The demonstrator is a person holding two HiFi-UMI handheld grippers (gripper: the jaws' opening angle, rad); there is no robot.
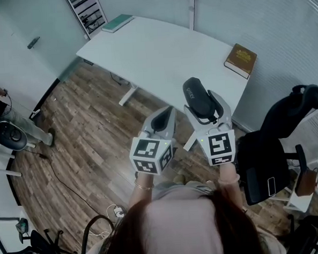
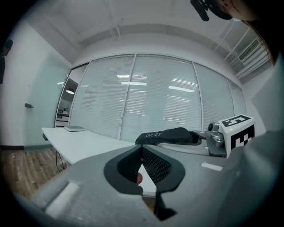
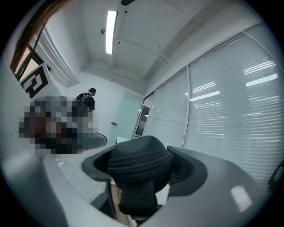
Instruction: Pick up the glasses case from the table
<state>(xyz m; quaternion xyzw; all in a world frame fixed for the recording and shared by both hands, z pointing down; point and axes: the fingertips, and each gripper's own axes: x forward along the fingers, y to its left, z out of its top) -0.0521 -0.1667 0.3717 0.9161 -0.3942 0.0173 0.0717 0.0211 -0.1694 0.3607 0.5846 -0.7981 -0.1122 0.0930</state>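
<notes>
Fingers [image 3: 183, 170] of your right gripper [image 1: 205, 109] are clamped across the width of the case [image 1: 196, 94]. In the head view the case hangs clear of the table [image 1: 160, 54], at frame centre. Your left gripper [image 1: 163, 118], just left of it, is closed on nothing. Expect the case to be light, stiff-shelled and fabric-covered, so unlikely to slip. Grip across the narrow width, not the ends. A book [image 1: 240, 60] lies upper right.

A glasses case [image 1: 196, 93] sits between the right tongs [image 1: 202, 103] over the table's [image 1: 159, 48] near edge, with the left tongs [image 1: 162, 117] just left. A book [image 1: 240, 60] lies on the table's right corner.
</notes>
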